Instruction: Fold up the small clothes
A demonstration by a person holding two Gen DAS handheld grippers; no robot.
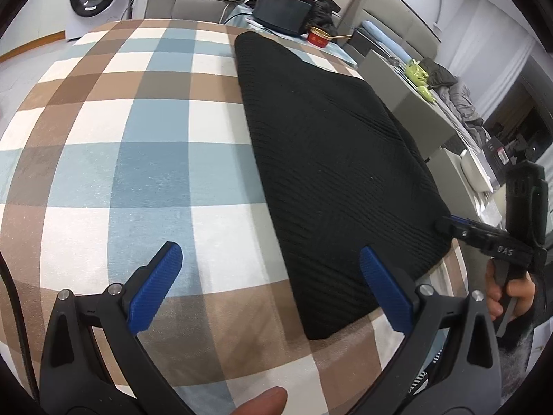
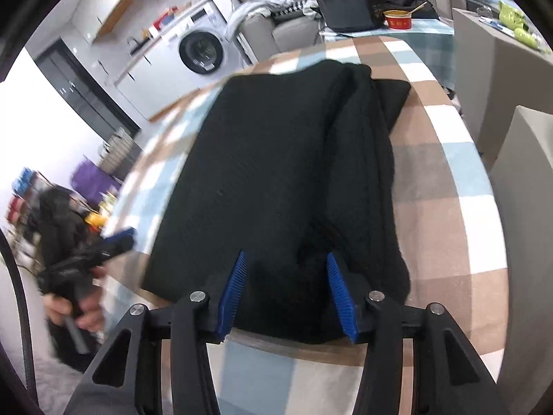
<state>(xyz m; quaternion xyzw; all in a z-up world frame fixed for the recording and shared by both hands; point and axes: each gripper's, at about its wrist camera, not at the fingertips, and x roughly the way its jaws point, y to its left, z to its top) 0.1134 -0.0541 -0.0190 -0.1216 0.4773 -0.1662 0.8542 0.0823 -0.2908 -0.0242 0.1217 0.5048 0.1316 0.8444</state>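
Nearest in the left wrist view: left gripper spread wide, blue pads bare, nothing between them, hovering over the checked tablecloth. Right pad overlapping the near edge of the black knitted garment; left pad well clear of it, over cloth alone. Garment lying flat and folded on the table, running away from the near edge toward the far end.

Over to the right wrist view: right gripper parted, released, pads standing either side of the garment's near end without pressing on it. Garment directly ahead of the fingers, a lengthwise fold ridge to the right of centre, a folded layer poking out at the far right corner. Some motion blur here.

Right gripper seen from the left camera at the garment's right corner, a hand gripping its handle.

Further back: a small red tub with a gold spoon standing in it; contents impossible to tell. Beside it a dark box. Farthest off, a washing machine with its door closed.
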